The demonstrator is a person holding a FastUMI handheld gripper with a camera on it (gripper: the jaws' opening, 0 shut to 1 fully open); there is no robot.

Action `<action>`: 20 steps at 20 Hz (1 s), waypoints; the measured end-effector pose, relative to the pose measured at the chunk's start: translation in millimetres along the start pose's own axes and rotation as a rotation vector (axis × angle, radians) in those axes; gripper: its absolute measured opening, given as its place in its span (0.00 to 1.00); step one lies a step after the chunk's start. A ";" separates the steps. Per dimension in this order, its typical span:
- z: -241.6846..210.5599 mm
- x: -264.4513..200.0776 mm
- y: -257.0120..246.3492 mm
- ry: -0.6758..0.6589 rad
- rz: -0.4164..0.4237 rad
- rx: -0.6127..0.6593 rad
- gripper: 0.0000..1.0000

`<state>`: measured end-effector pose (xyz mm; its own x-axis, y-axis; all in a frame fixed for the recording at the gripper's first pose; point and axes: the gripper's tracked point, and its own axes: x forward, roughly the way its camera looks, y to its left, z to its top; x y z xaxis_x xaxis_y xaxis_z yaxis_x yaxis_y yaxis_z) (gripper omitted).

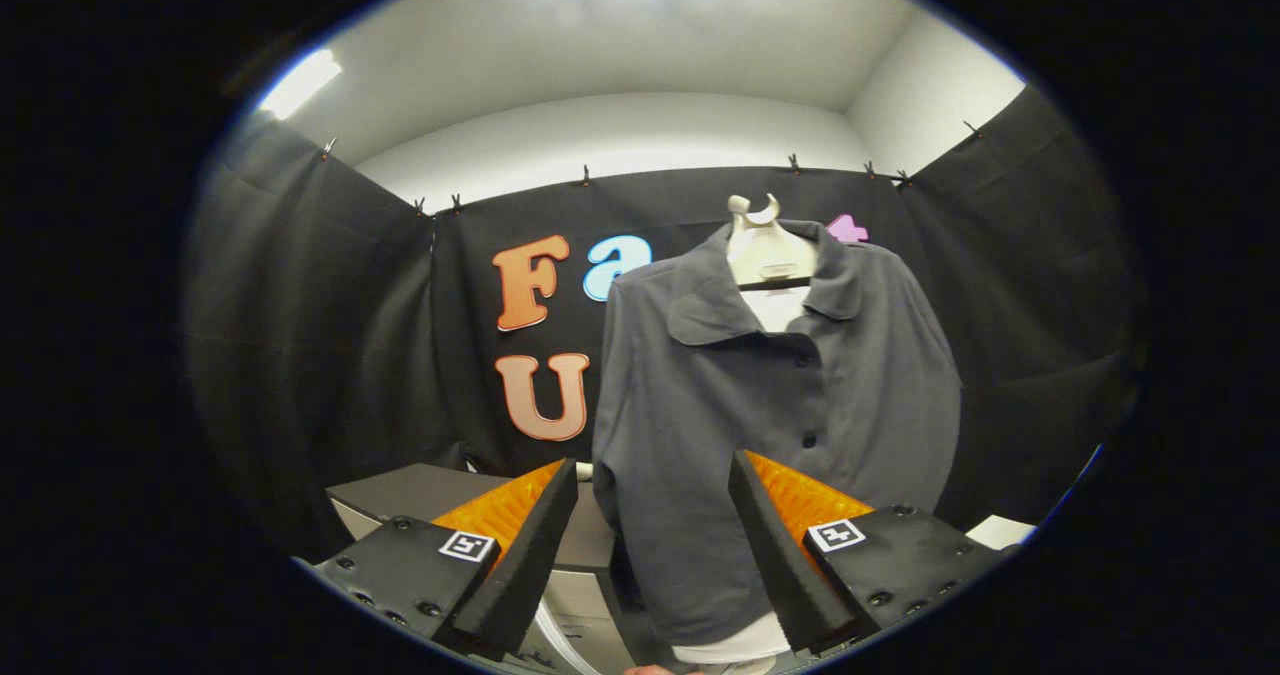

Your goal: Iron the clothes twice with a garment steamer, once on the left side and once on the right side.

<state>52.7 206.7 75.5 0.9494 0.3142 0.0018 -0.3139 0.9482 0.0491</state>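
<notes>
My tool (650, 515) stands wide open with nothing between its fingers; the two fingers splay apart and the gap between them looks straight at the lower front of the shirt (770, 395). Just under and beyond the fingers I can make out a grey worktop (400, 490) and what may be part of an appliance beneath, too cut off to tell whether it is the steamer.

The shirt hangs beyond the fingertips, a little toward the right finger, its long axis upright from collar to hem. So my judgement is that I have no steamer in hand yet, and any pass will have to run up and down that axis.

It is a dark grey buttoned shirt with a folded collar, over something white at neck and hem, on a pale hanger (765, 250) against the booth's black cloth wall.
</notes>
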 end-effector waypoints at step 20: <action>-142.6 329.6 173.3 0.355 0.206 -0.245 0.98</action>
<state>309.3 481.3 -57.8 0.8173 0.4527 -0.3564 -0.5292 0.8345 -0.1536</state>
